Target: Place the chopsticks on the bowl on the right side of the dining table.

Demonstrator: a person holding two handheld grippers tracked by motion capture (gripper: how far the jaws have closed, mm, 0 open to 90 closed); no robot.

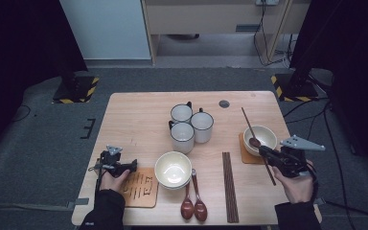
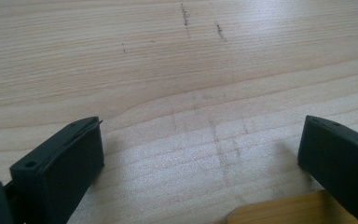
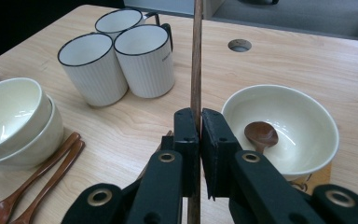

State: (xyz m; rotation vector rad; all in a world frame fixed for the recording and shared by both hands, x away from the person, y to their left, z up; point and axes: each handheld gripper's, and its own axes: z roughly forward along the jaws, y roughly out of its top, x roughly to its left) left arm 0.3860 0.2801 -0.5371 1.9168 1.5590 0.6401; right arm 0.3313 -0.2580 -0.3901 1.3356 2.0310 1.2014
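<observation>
My right gripper [image 1: 264, 152] [image 3: 199, 117] is shut on a long brown chopstick [image 1: 247, 120] [image 3: 196, 65], gripping it near its lower part. The stick slants up over a cream bowl [image 1: 267, 134] [image 3: 307, 140] that sits on a wooden coaster [image 1: 245, 155] at the table's right. A brown spoon [image 1: 255, 142] [image 3: 261, 134] lies in that bowl. My left gripper [image 1: 133, 166] [image 2: 200, 135] rests low over the table at the front left, jaws wide open with bare wood between them. A patterned wooden coaster [image 1: 141, 189] [image 2: 279, 211] lies just beside it.
Three white mugs [image 1: 191, 124] [image 3: 121, 65] stand clustered at the table's middle. Two stacked cream bowls [image 1: 173, 168] [image 3: 14, 121] sit in front of them, with two brown spoons [image 1: 194, 203] [image 3: 37, 182] and several chopsticks [image 1: 229, 187] laid along the front edge.
</observation>
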